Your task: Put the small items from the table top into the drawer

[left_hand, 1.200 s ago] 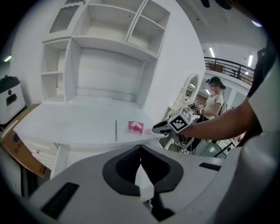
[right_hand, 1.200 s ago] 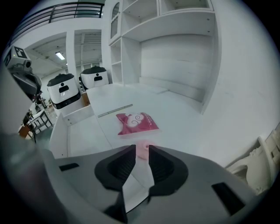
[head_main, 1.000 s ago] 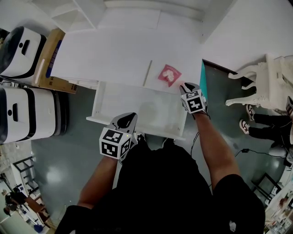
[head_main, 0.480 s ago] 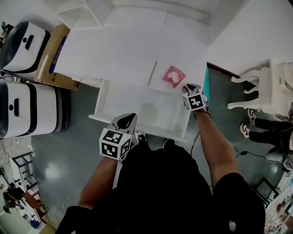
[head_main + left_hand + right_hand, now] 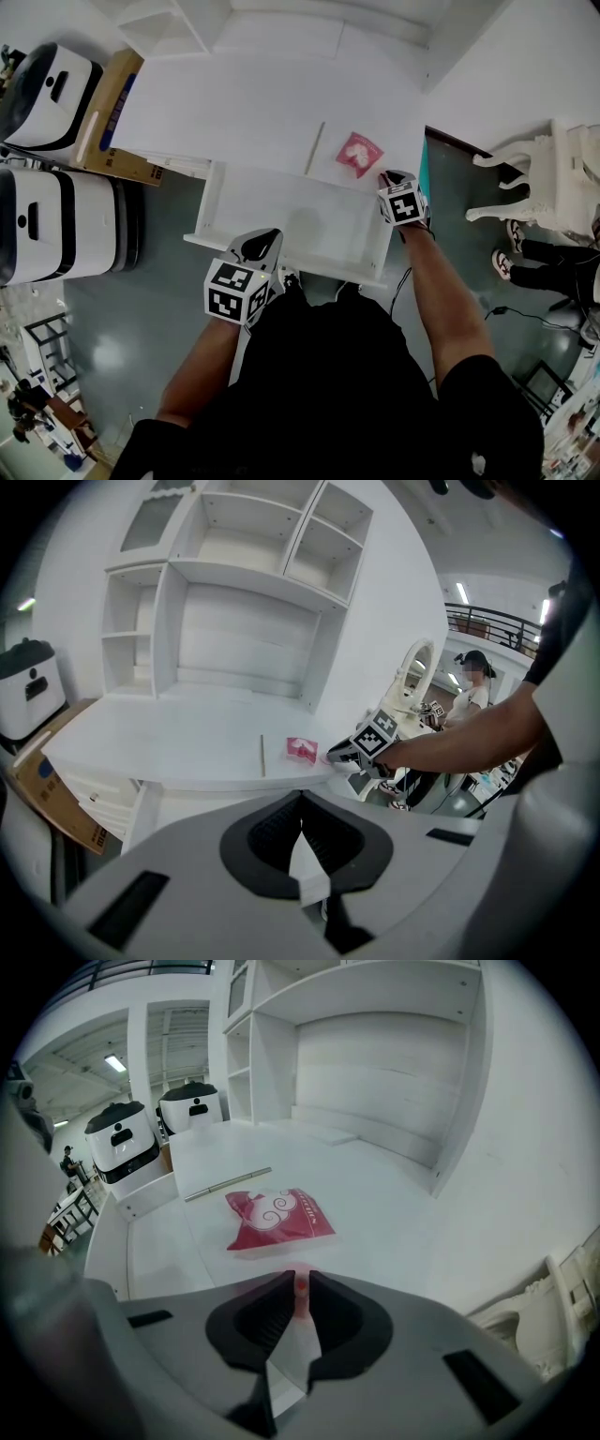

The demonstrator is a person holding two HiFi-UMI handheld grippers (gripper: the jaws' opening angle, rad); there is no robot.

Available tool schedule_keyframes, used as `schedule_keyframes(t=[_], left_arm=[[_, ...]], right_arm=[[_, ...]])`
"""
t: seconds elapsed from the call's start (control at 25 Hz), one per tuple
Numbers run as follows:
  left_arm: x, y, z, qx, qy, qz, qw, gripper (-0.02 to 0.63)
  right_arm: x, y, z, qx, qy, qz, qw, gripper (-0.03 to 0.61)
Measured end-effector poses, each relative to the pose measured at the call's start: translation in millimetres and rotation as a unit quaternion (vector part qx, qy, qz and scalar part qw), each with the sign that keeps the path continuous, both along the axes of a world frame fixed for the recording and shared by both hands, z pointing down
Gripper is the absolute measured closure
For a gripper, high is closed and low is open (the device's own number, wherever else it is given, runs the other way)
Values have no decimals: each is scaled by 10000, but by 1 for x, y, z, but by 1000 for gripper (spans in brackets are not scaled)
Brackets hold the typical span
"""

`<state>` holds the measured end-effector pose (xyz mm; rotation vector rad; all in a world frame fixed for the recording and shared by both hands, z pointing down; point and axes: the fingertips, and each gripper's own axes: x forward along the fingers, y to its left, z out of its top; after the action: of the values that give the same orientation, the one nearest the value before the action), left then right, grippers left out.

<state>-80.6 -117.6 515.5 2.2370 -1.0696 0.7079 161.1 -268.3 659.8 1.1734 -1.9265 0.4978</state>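
A pink snack packet (image 5: 357,154) lies on the white table top (image 5: 253,103), and a thin stick (image 5: 314,148) lies just left of it. Below them the white drawer (image 5: 281,225) stands pulled out, and I see nothing in it. My right gripper (image 5: 384,178) is at the table's right front corner, just short of the packet (image 5: 278,1217). It (image 5: 300,1283) is shut on a small pink item at its tips. My left gripper (image 5: 267,239) hangs in front of the drawer's front edge, shut and empty (image 5: 300,803).
Two white machines (image 5: 42,98) (image 5: 47,230) and a cardboard box (image 5: 112,112) stand left of the table. A white ornate chair (image 5: 553,178) and a person's feet (image 5: 525,253) are on the right. White shelves (image 5: 244,583) rise behind the table top.
The head view has shifted a little. The right gripper stays beside the packet with the pink item at its tips. The left gripper has not moved.
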Motion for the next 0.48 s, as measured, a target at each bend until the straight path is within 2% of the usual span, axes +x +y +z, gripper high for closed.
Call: schedule_keyframes(t=[0.28,0.48], left_arm=[[1,-2,10,-55,24,109,9999,604],[0,-3,17,-127,52,142,9998,604]], right_arm=[[-4,16,-21,146,-117,-15,9998,517],[-27,50,-27,153,-276,-326,9990,517]])
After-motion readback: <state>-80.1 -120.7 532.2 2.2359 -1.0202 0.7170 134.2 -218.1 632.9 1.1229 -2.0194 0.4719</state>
